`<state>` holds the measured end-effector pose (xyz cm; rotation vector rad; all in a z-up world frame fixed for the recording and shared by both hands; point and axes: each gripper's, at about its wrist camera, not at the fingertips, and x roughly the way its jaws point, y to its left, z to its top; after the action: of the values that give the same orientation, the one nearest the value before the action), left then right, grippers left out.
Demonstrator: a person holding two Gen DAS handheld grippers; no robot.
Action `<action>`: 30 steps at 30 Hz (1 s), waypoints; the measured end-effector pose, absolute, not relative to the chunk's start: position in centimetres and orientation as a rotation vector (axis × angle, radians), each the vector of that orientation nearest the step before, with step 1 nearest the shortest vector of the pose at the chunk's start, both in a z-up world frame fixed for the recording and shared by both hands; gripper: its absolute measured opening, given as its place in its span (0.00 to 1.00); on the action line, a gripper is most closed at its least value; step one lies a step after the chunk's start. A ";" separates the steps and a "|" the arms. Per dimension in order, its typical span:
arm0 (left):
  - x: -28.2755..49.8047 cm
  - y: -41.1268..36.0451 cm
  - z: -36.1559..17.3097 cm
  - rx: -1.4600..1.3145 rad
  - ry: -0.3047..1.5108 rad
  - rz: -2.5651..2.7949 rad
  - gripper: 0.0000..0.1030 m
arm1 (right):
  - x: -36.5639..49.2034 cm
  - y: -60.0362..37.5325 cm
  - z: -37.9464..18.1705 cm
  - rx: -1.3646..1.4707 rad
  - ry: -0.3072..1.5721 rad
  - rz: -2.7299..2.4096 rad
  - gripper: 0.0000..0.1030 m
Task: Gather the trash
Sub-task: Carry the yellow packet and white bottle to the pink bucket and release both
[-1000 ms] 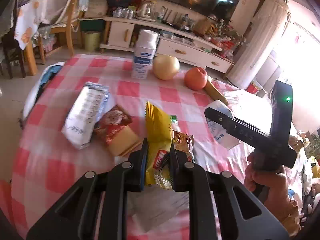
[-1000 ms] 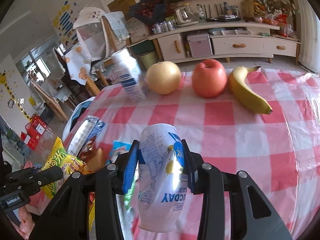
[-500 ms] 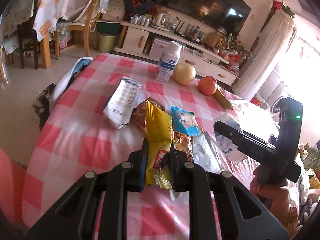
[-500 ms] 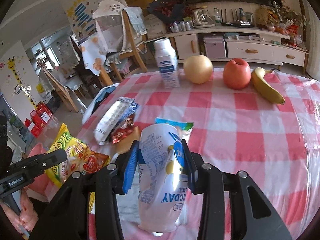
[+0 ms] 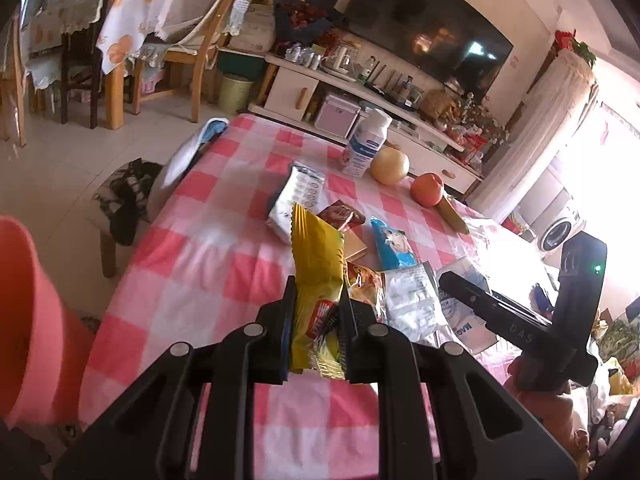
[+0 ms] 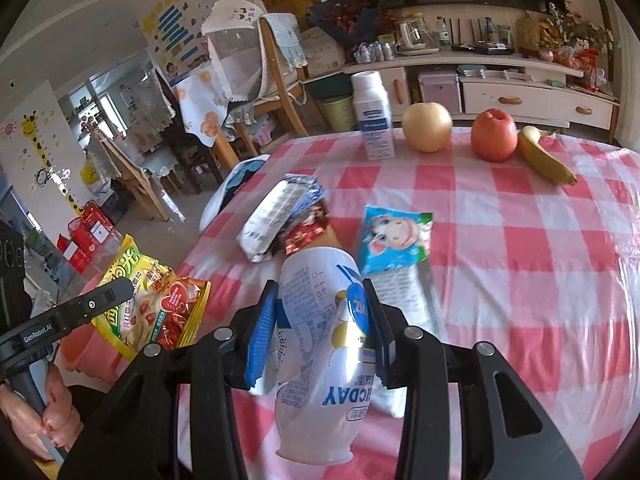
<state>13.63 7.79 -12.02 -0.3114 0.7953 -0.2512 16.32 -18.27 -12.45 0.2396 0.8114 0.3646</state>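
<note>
Two grippers: both clamped on trash, held above the checked table [image 5: 208,256]
L gripper [image 5: 316,320]: lower centre of left wrist view — fingers pinched on yellow snack bag [image 5: 318,264], bag standing upright between them
Snack bag, other view: lower left of right wrist frame [image 6: 152,304], over the table's edge w/ the pink bin beneath it
R gripper [image 6: 322,320]: lower centre of right wrist view — blue pads [image 6: 260,336] squeezing white yogurt pouch [image 6: 320,360], pouch hangs down below the fingers
Pink bin [image 5: 28,320]: far left of left wrist frame, beside the table
Trash on table: silver-white wrapper [image 6: 276,216], red wrapper [image 6: 306,232] touching it, blue cartoon packet [image 6: 394,240] near centre
More trash: orange packet [image 5: 366,284] and silver foil packet [image 5: 412,300] just right of L fingers
Fruit row: upper right of right wrist frame — pear [image 6: 427,127], apple [image 6: 493,134], banana [image 6: 546,160]
Milk carton [image 6: 374,120]: upright, left of pear
Hands: one [image 6: 44,412] lower left gripping L handle; other [image 5: 544,392] lower right of left wrist view
</note>
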 end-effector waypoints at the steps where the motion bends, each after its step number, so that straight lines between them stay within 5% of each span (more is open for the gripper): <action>1: 13.2 8.2 -12.0 -0.314 0.791 -0.247 0.19 | 16.0 -17.7 -12.4 0.236 0.813 0.372 0.41; 20: 4.3 23.7 -7.5 -0.369 0.613 -0.019 0.19 | 13.4 0.5 -8.2 0.105 0.811 0.668 0.41; 30: 1.6 34.4 -10.4 -0.431 0.630 0.235 0.19 | 12.9 14.5 -6.4 0.010 0.812 0.887 0.41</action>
<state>1.57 34.43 -10.41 -0.4313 0.6297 0.2355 12.95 14.51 -6.40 0.0101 0.8120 0.8870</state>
